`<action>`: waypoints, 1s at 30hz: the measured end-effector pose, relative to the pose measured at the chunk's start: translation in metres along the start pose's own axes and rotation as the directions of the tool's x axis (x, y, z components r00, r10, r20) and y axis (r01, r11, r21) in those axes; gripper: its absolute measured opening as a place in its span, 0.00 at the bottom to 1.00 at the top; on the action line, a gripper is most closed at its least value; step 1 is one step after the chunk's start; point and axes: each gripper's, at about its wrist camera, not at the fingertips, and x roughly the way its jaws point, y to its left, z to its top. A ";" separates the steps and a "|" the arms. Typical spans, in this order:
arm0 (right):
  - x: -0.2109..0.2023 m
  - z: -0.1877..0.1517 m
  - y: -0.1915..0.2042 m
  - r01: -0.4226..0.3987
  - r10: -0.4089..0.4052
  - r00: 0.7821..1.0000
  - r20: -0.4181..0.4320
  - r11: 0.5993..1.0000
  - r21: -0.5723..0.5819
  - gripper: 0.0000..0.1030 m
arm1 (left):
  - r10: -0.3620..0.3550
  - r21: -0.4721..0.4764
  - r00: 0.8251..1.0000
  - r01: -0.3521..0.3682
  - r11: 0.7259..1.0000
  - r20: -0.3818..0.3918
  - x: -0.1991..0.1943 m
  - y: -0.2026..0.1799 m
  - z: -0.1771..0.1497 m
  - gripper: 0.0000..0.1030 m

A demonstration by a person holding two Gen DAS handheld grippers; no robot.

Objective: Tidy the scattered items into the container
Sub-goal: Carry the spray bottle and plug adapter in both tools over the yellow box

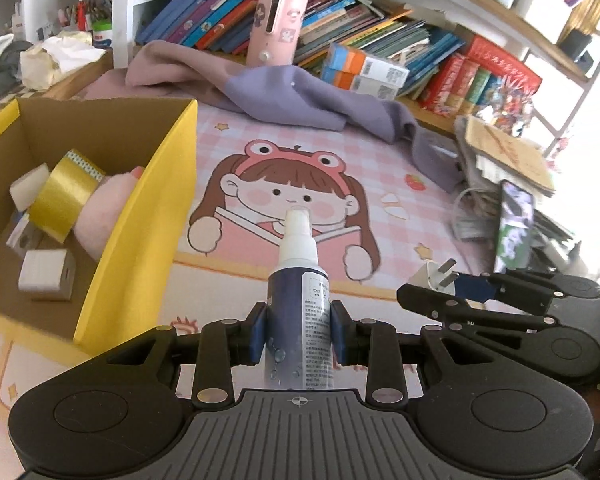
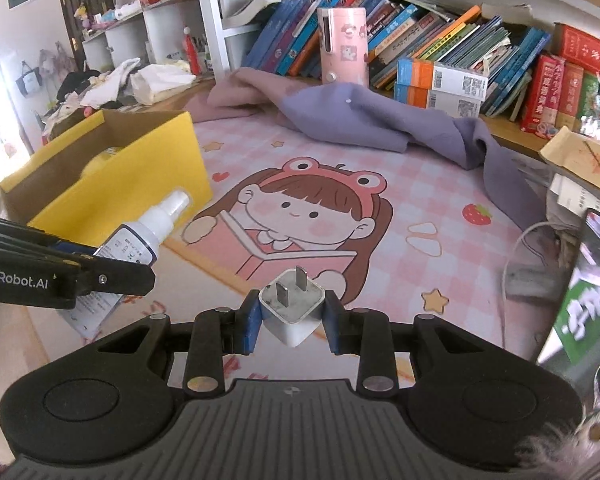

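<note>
Left hand-held gripper (image 1: 299, 330): clamped on a spray bottle (image 1: 299, 312), blue pads pressing the bottle's sides, nozzle pointing away from the camera.

Spray bottle look: dark navy body, white label packed with tiny print (too small to read), white pump top under a clear cap, some bubble-ish graphics near the bottom. From the right wrist view it leaned toward the box, off the mat.

Right hand-held gripper (image 2: 292, 318): closed on a wall charger (image 2: 291, 312), pretty snug.

Charger look: small white cube with rounded corners, two flat metal prongs sticking up, the prong face a bit grubby.

Container: yellow cardboard box (image 1: 140, 224) with a plain brown inside, sitting on the left of the mat, open top.

Already in the box: roll of gold tape (image 1: 62, 196), a pink plush thing (image 1: 108, 212) under and beside it, a white foam block (image 1: 28, 186) behind the tape, and a small white carton (image 1: 44, 276) in front.

Surface: pink checked mat (image 2: 400, 184) on the desk, with a cartoon girl in a frog hat reading a book.

Other clutter: purple cloth (image 1: 300, 100) bunched at the mat's far edge, pink canister (image 2: 342, 46) standing behind it, leaning books (image 2: 440, 36) along the shelf, a phone (image 1: 514, 228) propped on the right.
</note>
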 end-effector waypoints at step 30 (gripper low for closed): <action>-0.089 -0.056 0.202 0.192 -0.197 0.978 0.067 0.979 0.072 0.29 | -0.219 0.007 0.973 0.219 0.976 0.078 -0.130 0.132 -0.088 0.30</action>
